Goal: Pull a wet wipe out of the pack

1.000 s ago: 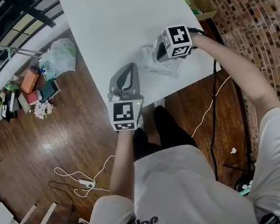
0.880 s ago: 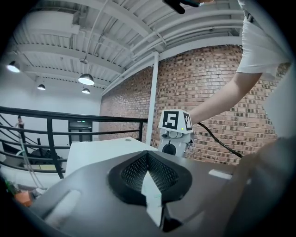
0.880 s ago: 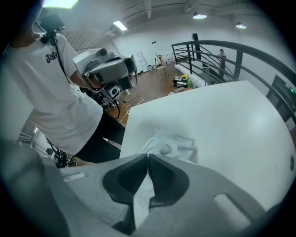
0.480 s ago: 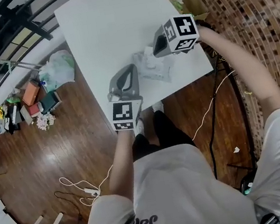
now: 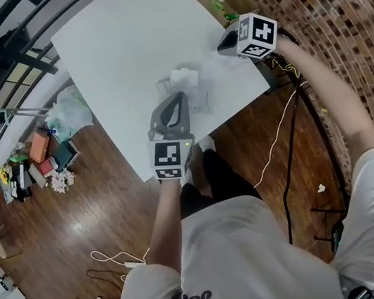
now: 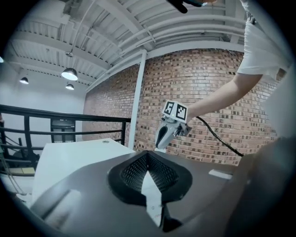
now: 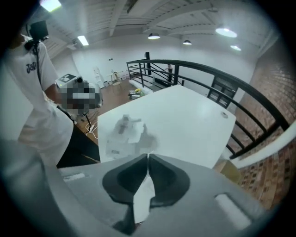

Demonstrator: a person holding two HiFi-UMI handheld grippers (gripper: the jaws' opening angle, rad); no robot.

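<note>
**Wipe not out yet: tuft up, right tongs empty**

Pack (image 5: 195, 95) lies flat on the counter (image 5: 118, 43), close to the near edge, roughly midway along it. A white wipe tuft (image 5: 183, 76) stands up out of its top and looks rooted in the pack.

Right tongs (image 7: 148, 156): clenched, tips together. They hang above the counter's right edge, clear of the pack, pointing steeply down. No wipe trails from them in the head view or the left gripper view, so I read them as empty.

Left tongs (image 6: 148, 155): also clenched, tips together, nothing visible between them. The head view puts their tips over the pack's near side. Touching or just above, can't tell; the pack sits below their own camera's sight.

Status, my read: wipe is started (tuft exposed) but not extracted. Left to do:
- pin the pack with the left tongs
- open the right ones and bring them to the tuft
- pinch it low and pull up and away until the sheet comes free

Risk: the light pack lifts with the wipe if not held down.
</note>
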